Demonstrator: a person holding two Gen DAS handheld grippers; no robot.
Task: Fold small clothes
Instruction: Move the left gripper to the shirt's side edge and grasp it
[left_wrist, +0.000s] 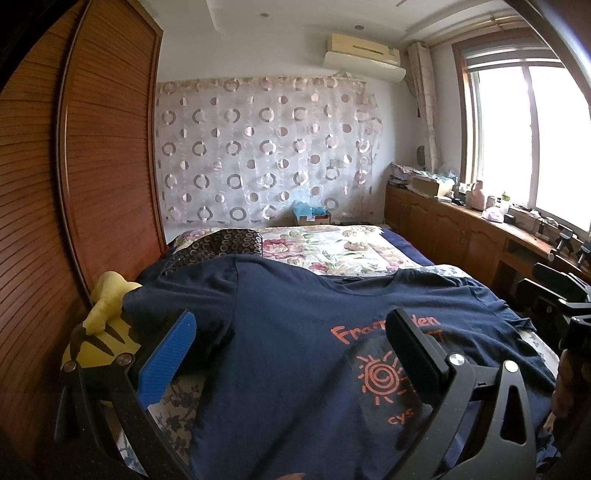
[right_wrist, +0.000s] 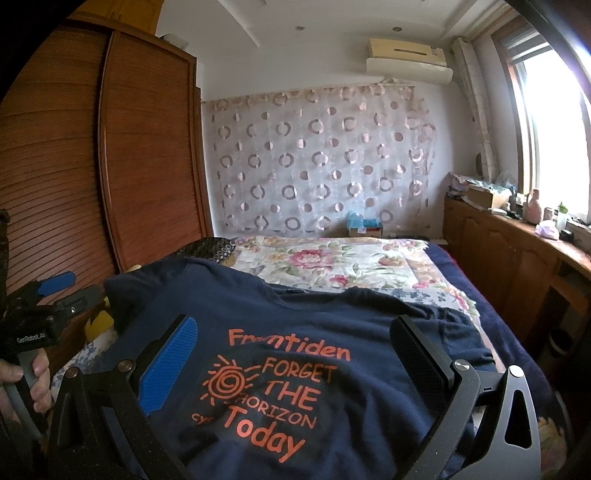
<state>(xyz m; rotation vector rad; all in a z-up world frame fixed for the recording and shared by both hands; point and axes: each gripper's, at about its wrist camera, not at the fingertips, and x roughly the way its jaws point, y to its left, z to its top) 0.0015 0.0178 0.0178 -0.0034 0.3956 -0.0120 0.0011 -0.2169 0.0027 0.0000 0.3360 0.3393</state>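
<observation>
**Navy shirt spread on the bed**

The navy T-shirt (right_wrist: 295, 369) is lying print-up on the bed (right_wrist: 369, 266). Both the left gripper (left_wrist: 291, 354) and the right gripper (right_wrist: 295, 354) are hovering over it, fingers spread wide, gripping nothing.

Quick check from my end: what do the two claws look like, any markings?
Both are black angular frames with silver pivot bolts. Each claw, left claw and right claw, has one ribbed blue pad and one black pad. The left's body reads "GenRobot.AI" in white, above a grey handle.
</observation>
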